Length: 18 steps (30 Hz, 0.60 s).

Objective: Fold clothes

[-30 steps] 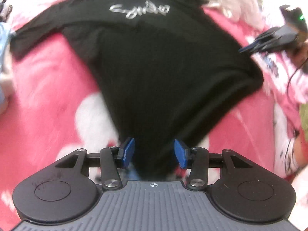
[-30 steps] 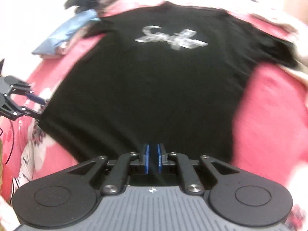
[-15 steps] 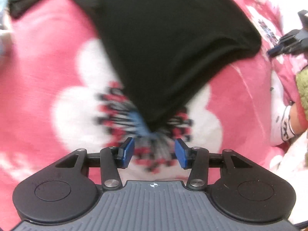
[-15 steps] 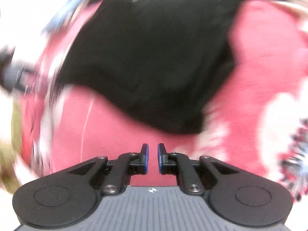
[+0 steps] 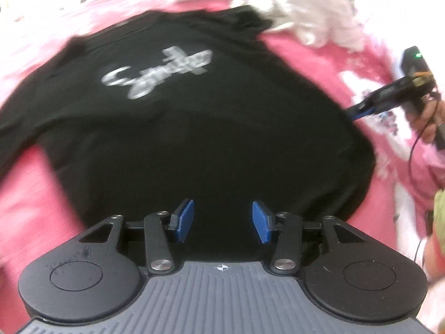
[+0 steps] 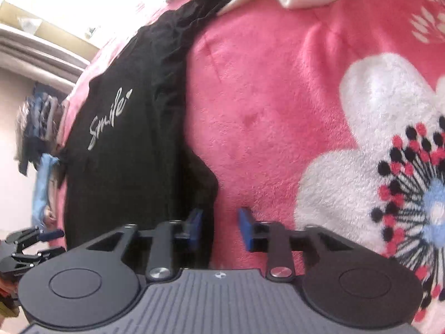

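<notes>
Lying flat with its silver print upward, the black shirt (image 5: 211, 150) is spread on the bed, over a pink blanket (image 6: 278, 97) with big white flowers; a sleeve at its far end is partly tucked under a pale heap of clothes (image 5: 319, 25).

The left tongs (image 5: 222, 220) are released, the blue pads apart with only the lower part of the shirt under the gap and nothing pinched. Half a second ago this view showed the flower of the blanket under them, with the hem ahead; now they hang above the black cloth again, the gap as wide as before.

The right tongs (image 6: 219, 228) have changed more. One second ago their pads were pressed together at the hem; now they stand clearly apart and are released; the side edge of the shirt reaches into the gap, close to one pad, but is not clamped. Their view is also turned, so the shirt runs along the left of it and the print reads sideways. In the left view they are beside the shirt's right edge, held by a hand (image 5: 425, 117).

I judge that the pulling and smoothing of the hem is finished and no fold is made yet; the right tongs seem placed to take the side edge and bring it over the middle.
</notes>
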Tool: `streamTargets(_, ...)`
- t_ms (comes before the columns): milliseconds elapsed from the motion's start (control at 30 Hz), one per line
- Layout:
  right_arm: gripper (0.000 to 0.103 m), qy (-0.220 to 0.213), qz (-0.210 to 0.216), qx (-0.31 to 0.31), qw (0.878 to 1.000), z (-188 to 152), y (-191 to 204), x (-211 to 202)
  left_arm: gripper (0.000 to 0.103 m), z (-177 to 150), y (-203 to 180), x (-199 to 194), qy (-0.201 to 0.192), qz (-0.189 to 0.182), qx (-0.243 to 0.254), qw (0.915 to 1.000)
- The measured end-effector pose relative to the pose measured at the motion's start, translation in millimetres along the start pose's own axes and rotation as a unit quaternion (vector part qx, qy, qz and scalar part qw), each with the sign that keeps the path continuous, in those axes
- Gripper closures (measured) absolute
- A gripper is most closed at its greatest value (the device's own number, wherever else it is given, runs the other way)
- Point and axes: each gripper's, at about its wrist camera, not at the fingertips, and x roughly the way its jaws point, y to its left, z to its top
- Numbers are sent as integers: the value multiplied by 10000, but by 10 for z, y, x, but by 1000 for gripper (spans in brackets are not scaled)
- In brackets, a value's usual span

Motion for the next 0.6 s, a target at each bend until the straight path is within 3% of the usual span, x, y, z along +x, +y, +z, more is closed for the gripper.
streamTargets(33,100,-26,44,-31,10000,-3,24,-39,57,8,-85,99,-71,-100,-30,9999)
streamTargets(67,101,-52,87,-62,9999,-6,47,-77,57,10,-142,170,-112,-194,-68,9997)
streamTargets(200,102,-272,271,-208,9990,40,187,-266,57,-53,-267,240,-215,-288,-33,9993)
streamTargets(367,102,-515,797,-1127,9891,118,775,-388,57,-191,-275,247,-180,-213,-121,9995)
streamTargets(500,99,-187,879,-2725,9580,-40,1486,-22,57,-274,-254,310,-85,-189,-233,9995)
streamTargets(600,95,218,944,-3479,9325,-218,1845,305,57,-291,-262,326,-116,-160,-203,9996)
